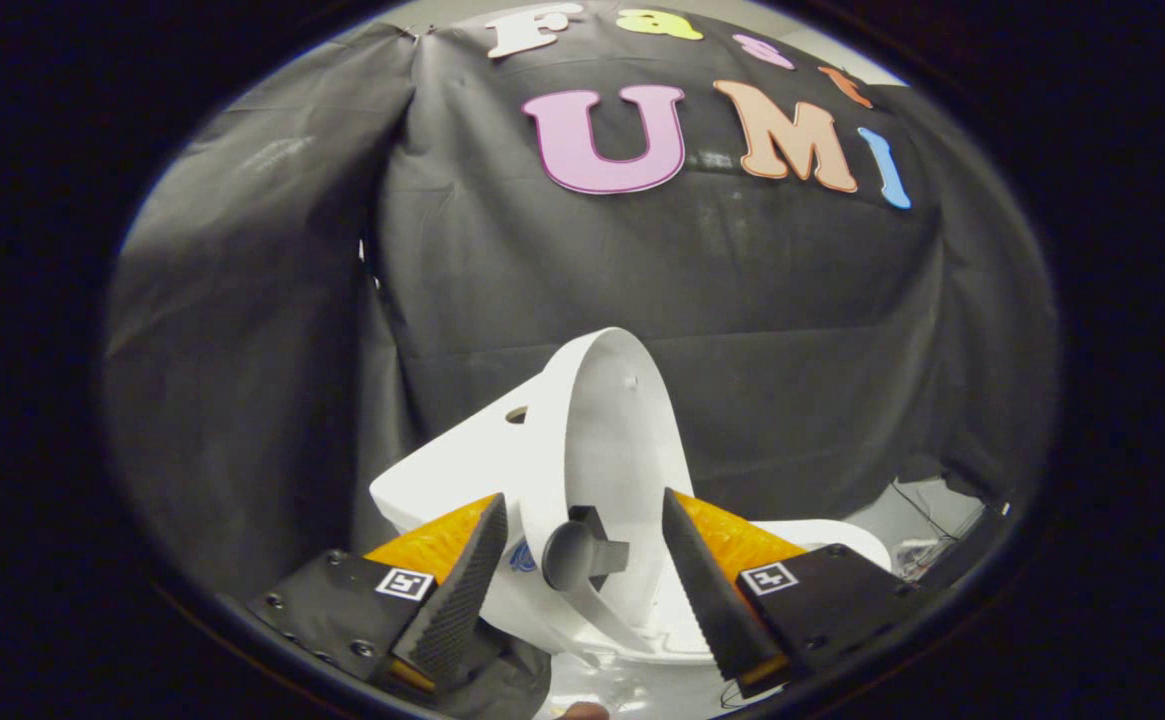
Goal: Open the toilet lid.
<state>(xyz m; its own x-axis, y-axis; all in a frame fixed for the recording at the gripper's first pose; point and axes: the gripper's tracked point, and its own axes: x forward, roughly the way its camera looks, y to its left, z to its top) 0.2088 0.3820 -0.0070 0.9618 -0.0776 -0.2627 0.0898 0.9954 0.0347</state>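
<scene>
Orange-backed, with ribbed black pads, the two fingers (462, 590) of the gripper (602, 625) stand wide apart in the lower middle of the gripper view, pressing on nothing. White and raised nearly upright, the toilet lid (607, 440) rises between them and just ahead, its inner face turned right and a dark round knob (570, 555) on that face sitting in the gap between the fingers. Behind the right finger, low in the frame, part of the white toilet rim (842, 540) curves away, with the black cloth wall (742, 300) filling the upper frame.

Raised toilet lid (607, 430) and grey knob (570, 556) fill gap between spread gripper (587, 580) fingers; sides free
</scene>
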